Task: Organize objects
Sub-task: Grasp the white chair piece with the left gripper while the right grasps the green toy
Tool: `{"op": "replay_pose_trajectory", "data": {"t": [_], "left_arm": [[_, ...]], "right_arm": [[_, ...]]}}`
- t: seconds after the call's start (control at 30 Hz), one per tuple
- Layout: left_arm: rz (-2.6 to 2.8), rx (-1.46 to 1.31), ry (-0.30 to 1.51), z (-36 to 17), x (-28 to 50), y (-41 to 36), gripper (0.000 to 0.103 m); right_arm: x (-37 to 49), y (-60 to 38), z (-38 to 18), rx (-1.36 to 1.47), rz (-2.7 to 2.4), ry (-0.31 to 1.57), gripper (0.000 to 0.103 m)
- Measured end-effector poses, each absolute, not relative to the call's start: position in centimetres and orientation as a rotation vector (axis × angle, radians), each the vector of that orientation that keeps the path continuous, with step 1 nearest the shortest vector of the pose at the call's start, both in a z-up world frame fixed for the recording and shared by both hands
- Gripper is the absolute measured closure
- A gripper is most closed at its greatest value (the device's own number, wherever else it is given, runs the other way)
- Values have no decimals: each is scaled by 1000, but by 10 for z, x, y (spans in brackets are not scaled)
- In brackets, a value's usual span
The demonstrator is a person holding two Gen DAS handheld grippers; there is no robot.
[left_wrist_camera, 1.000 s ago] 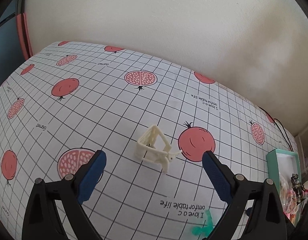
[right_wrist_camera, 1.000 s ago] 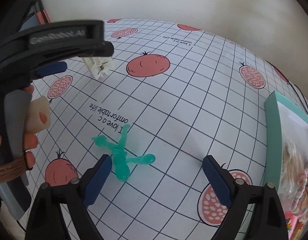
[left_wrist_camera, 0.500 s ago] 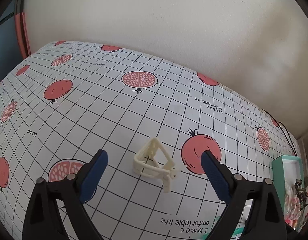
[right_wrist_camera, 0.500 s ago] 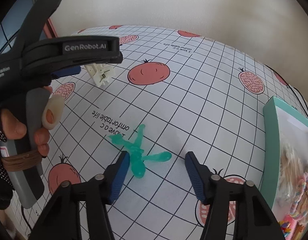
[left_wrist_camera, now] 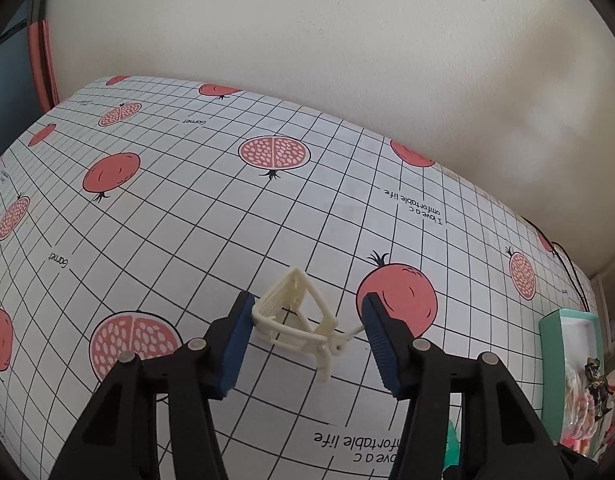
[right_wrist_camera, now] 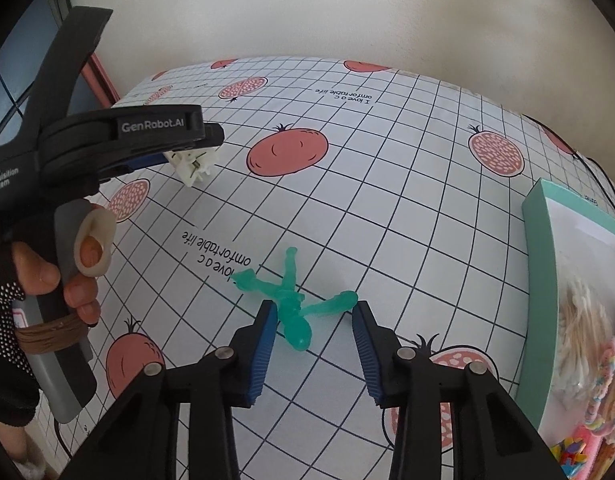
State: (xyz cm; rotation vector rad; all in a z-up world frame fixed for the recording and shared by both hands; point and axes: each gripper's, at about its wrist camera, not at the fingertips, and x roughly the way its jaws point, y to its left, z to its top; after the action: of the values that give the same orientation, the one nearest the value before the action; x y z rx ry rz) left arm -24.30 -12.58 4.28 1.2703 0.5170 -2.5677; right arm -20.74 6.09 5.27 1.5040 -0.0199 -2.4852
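A cream plastic hair claw clip (left_wrist_camera: 295,316) lies on the pomegranate-print tablecloth (left_wrist_camera: 187,220). My left gripper (left_wrist_camera: 307,320) is open with its blue pads on either side of the clip; the left pad touches or nearly touches it, the right pad stands apart. The same clip shows in the right wrist view (right_wrist_camera: 193,166) under the left gripper. A green translucent hair clip (right_wrist_camera: 293,304) lies on the cloth. My right gripper (right_wrist_camera: 313,320) is open around its near end, not gripping it.
A mint-green box (right_wrist_camera: 547,280) with hair ties and small accessories stands at the right; it also shows in the left wrist view (left_wrist_camera: 567,356). A black cable (left_wrist_camera: 567,264) runs along the back right edge. A wall stands behind the table.
Both grippers have moved forward and down over their clips and narrowed their jaws. The left now straddles the cream clip; the right now straddles the green clip.
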Motion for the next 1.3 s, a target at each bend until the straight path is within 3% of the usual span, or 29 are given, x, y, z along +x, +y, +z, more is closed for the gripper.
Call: {"op": "replay_pose_trajectory", "data": {"t": [0.17,0.23,0.4,0.67,1.13,1.3], "left_arm": [[-2568,1271,538,46,-242,-128,46],[-2574,1264,537,49,-241,-128,46],[-2587,1254,552,59,-239,-128,46],[-2574,1272,547,65,-240,-121,46],[-2545,1297,635,70,-237,-125,46],[-2525,1311,659,73,-235,-127,46]], "right_arm": [[-208,65,57,1488,-2489,-46,62],[-208,67,61,1477,-2491,-48,76],[-208,73,66,1470,-2494,-59,76],[-207,77,66,1465,-2478,-74,90],[-207,84,71,1444,-2466,-97,90],[-209,89,68,1461,-2461,-134,79]]}}
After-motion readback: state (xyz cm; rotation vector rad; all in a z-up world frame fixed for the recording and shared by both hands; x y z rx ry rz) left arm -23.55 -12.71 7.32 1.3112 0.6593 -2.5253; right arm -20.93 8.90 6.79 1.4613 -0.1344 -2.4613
